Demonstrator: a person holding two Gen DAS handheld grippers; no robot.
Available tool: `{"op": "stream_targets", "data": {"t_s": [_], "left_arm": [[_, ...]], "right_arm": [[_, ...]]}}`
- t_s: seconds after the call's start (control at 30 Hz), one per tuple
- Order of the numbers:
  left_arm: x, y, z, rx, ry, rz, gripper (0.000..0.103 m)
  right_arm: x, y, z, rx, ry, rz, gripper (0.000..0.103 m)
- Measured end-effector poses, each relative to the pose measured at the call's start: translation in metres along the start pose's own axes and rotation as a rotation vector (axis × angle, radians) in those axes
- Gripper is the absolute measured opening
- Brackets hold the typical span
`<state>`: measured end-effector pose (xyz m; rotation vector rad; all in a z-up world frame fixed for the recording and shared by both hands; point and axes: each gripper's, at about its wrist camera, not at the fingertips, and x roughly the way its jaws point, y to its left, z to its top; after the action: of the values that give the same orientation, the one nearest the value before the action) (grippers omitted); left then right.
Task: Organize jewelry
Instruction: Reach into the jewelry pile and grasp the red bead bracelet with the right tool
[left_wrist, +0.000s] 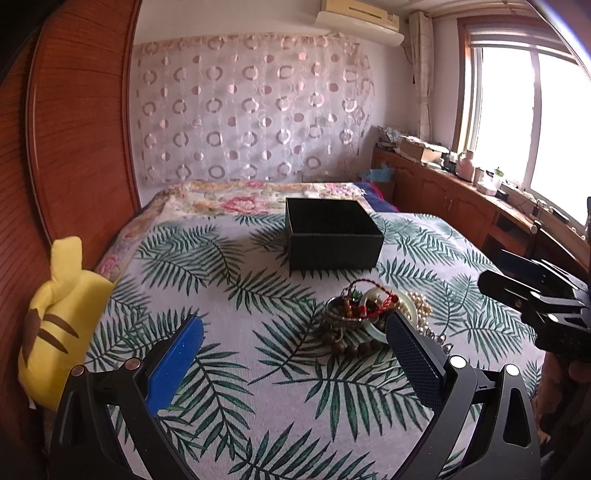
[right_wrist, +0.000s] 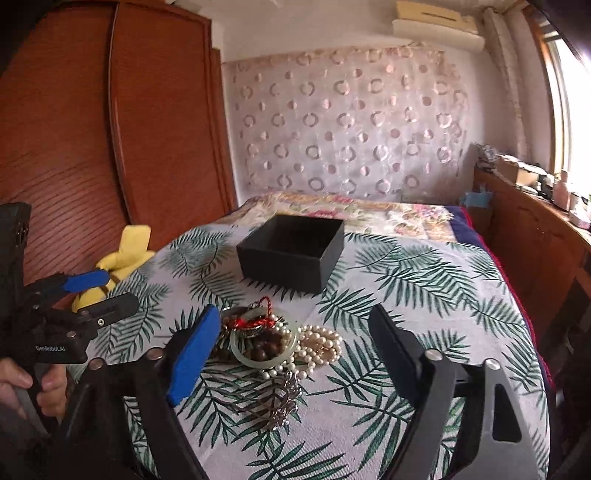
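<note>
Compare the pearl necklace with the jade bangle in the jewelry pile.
The pearl necklace is a loose heap of small cream beads; the jade bangle is one rigid, pale green ring. The necklace is bunched into coils, while the bangle keeps an open round shape, with brown beads showing through its middle. The necklace sits at the pile's right edge; the bangle is nearer the centre. Both lie on the leaf-print bedspread, outside the black box.
</note>
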<state>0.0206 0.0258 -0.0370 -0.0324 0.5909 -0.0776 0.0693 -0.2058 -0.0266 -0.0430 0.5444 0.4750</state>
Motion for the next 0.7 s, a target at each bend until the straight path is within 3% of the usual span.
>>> {"op": "stream_targets", "data": {"t_s": [0.27, 0.7], "left_arm": [[0.016, 0.011, -0.011, -0.014, 0.038, -0.025, 0.095], [0.027, 0.018, -0.022, -0.021, 0.082, -0.034, 0.095]], "right_arm": [[0.052, 0.004, 0.010, -0.065, 0.120, 0.112, 0.039], [0.133, 0.009, 0.029, -0.057, 0.338, 0.217, 0.028]]}}
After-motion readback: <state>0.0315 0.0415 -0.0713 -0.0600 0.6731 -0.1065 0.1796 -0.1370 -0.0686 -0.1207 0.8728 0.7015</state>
